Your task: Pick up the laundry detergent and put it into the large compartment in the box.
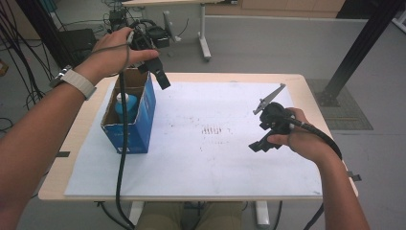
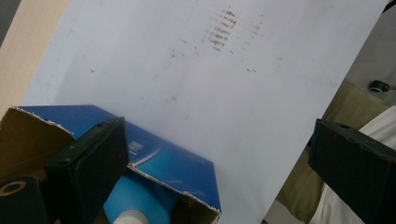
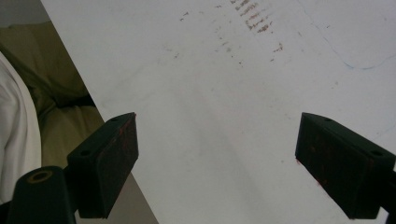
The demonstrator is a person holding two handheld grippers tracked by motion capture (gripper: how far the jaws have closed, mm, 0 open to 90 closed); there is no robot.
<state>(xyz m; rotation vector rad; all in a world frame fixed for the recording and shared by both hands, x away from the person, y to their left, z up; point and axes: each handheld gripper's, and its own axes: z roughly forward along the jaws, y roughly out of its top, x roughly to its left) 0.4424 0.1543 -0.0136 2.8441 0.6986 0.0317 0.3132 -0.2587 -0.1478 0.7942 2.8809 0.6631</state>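
Observation:
An open blue cardboard box stands at the left of the table, with a blue bottle with a white cap upright inside it. My left gripper hangs open above the box's far right corner, nothing between its jaws. In the left gripper view the box and the bottle lie just below the open jaws. My right gripper is held low over the right half of the white sheet, open and empty. The right gripper view looks down on the bare sheet between wide-apart jaws.
The white sheet covers most of the wooden table and carries a patch of brown marks near its middle. A black cable trails from the left gripper down past the box front. Table legs and cables stand on the floor beyond.

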